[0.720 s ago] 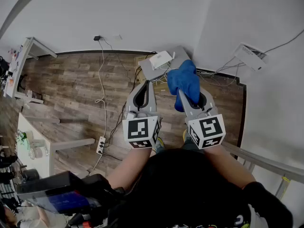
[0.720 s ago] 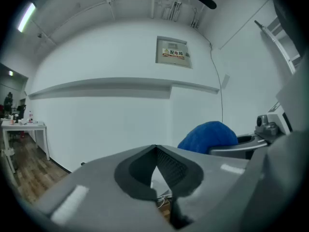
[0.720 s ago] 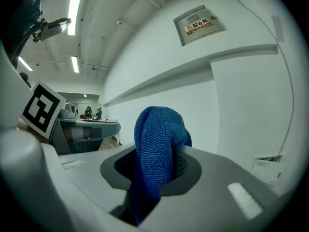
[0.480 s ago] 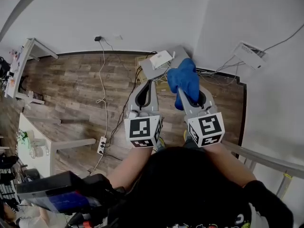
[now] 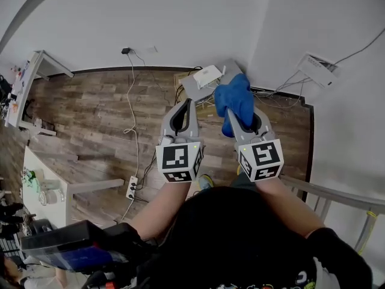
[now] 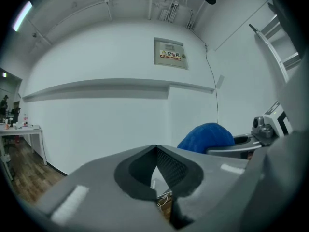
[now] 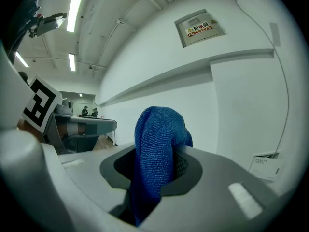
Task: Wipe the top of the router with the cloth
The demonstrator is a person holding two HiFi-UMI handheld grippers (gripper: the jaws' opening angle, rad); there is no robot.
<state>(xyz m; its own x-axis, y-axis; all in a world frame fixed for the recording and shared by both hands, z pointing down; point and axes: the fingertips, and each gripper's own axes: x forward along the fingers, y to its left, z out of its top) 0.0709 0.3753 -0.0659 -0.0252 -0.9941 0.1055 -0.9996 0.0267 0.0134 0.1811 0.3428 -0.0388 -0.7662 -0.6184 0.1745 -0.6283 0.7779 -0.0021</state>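
A white router [image 5: 206,75] lies on a grey flat box on the floor by the wall corner. My right gripper [image 5: 230,114] is shut on a blue cloth [image 5: 234,102], which bunches up over the jaws [image 7: 157,153] and hangs just below the router in the head view. My left gripper [image 5: 187,103] is shut with nothing in it and is held beside the right one, short of the router. The blue cloth [image 6: 206,137] shows at the right of the left gripper view.
Cables [image 5: 129,110] run across the wood floor to a power strip [image 5: 130,187]. A white wall box [image 5: 316,70] with cables sits on the right wall. A white table [image 5: 45,176] stands at the left. A railing [image 5: 337,197] runs at the lower right.
Both grippers have shifted slightly toward the router and wall, the cloth moving with the right one. Neither gripper's hold changed.
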